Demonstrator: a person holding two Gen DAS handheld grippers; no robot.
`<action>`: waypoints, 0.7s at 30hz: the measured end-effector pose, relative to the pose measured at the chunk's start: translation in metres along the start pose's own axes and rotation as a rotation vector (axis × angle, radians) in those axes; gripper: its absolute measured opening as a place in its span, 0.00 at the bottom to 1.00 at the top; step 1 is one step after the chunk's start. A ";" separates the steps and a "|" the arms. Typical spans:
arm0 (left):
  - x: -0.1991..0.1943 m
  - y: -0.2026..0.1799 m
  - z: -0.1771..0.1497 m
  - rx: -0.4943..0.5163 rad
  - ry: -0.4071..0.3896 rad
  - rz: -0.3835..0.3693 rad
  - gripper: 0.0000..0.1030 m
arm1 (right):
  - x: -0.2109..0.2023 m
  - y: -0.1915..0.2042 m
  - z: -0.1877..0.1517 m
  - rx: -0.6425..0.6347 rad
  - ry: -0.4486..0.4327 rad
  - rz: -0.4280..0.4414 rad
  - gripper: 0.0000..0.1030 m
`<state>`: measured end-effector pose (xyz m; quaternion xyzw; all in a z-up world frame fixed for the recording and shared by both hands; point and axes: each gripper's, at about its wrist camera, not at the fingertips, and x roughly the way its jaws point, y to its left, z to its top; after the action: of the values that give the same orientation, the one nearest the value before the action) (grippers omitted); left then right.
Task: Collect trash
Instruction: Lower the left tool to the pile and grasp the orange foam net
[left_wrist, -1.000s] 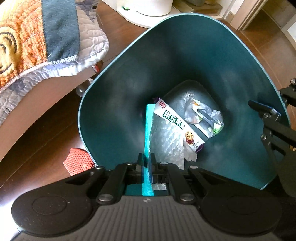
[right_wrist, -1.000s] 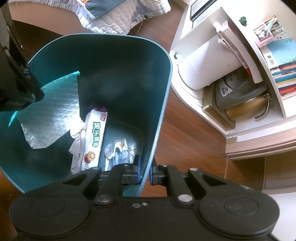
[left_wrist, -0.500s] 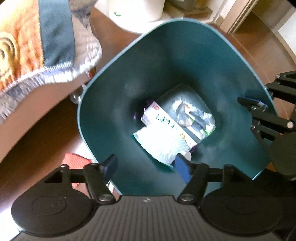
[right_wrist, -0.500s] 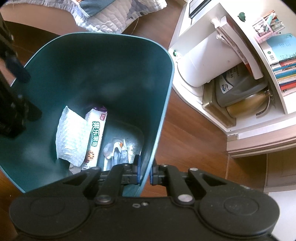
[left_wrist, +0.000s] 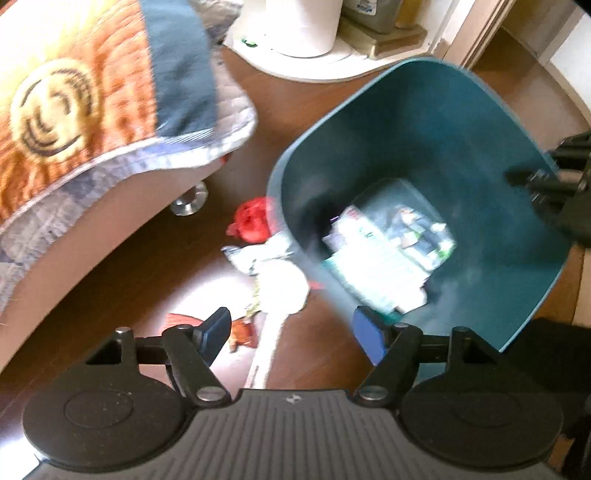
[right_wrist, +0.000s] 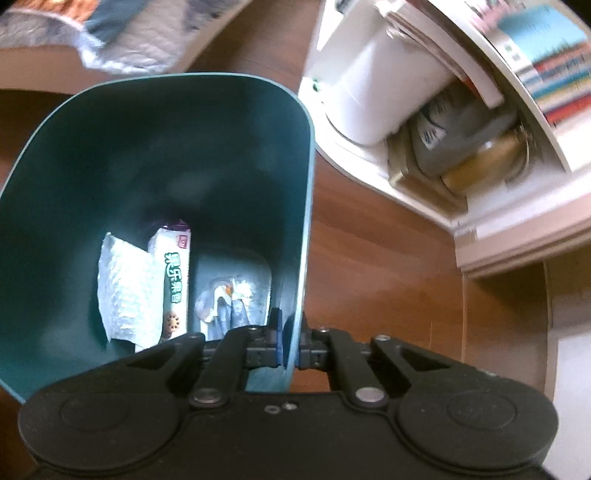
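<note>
Wrappers (right_wrist: 173, 284) lie inside teal bin (right_wrist: 155, 155).

Both grippers, the left gripper (left_wrist: 291, 330) and the right gripper (right_wrist: 290, 341), are black linkages with silver screws, round discs and blue-padded fingertips (left_wrist: 369, 334).

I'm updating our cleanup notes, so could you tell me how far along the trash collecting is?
Done: a biscuit wrapper, a bubble-wrap sheet and clear packaging lie in the teal bin. In hand: the right gripper clamps the bin's rim; the left gripper, just opened, holds nothing. Left: red scrap and white litter on the floor.
</note>
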<state>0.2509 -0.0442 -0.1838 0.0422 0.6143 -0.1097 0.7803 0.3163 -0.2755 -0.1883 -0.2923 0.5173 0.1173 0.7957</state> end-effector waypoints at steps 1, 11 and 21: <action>0.004 0.006 -0.003 0.017 0.009 0.011 0.71 | 0.001 -0.004 -0.001 0.019 0.003 0.004 0.04; 0.109 0.127 -0.022 -0.184 0.258 0.118 0.72 | 0.011 -0.037 -0.007 0.156 0.071 -0.031 0.06; 0.208 0.196 -0.050 -0.725 0.325 0.111 0.72 | 0.016 -0.037 0.002 0.139 0.095 -0.041 0.09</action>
<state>0.2935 0.1313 -0.4111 -0.1860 0.7253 0.1649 0.6420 0.3425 -0.3063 -0.1889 -0.2521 0.5554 0.0505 0.7908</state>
